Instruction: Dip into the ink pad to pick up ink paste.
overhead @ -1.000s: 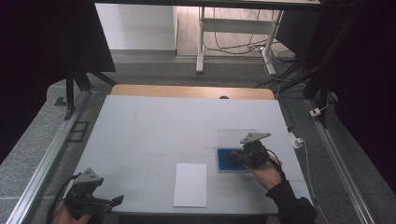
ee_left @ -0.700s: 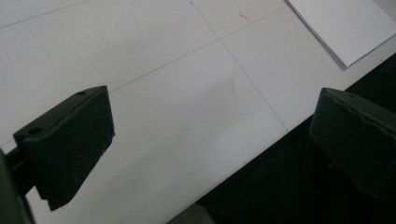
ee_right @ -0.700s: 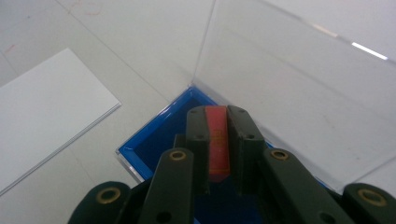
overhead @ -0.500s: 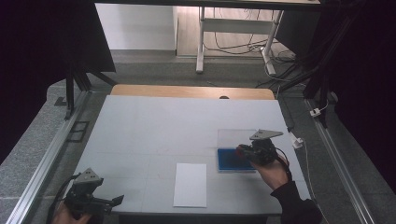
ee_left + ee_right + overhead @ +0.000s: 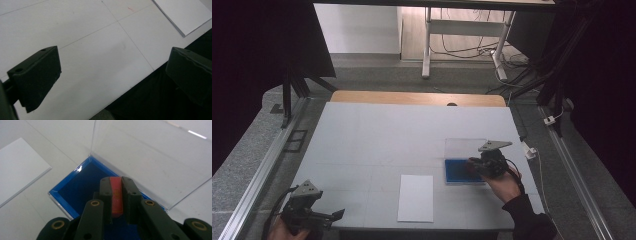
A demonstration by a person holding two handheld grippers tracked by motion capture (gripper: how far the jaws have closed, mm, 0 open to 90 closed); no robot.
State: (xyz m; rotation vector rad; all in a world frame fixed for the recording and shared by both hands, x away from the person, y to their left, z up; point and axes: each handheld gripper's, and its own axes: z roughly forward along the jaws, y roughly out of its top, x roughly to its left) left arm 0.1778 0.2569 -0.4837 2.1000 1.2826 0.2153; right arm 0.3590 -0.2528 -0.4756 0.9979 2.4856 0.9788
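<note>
A blue tray-like case (image 5: 458, 171) (image 5: 75, 190) with an open clear lid (image 5: 464, 147) (image 5: 152, 155) lies on the right half of the white table (image 5: 402, 140). My right gripper (image 5: 474, 166) (image 5: 116, 182) hovers over the blue base, shut on a thin red piece (image 5: 116, 195) held edge-up between its jaws. A white sheet of paper (image 5: 416, 197) (image 5: 17, 167) (image 5: 185, 13) lies near the front edge. At the front left corner my left gripper (image 5: 334, 215) (image 5: 112, 72) is open with nothing between its jaws, partly past the table's edge.
A wooden strip (image 5: 417, 98) borders the table's far edge. Metal rails (image 5: 257, 175) run along both sides, and a white plug with cable (image 5: 530, 150) lies to the right of the case.
The right gripper with the red piece has drifted slightly right and forward over the blue case, then settled lower over it. The left gripper has stayed in place.
</note>
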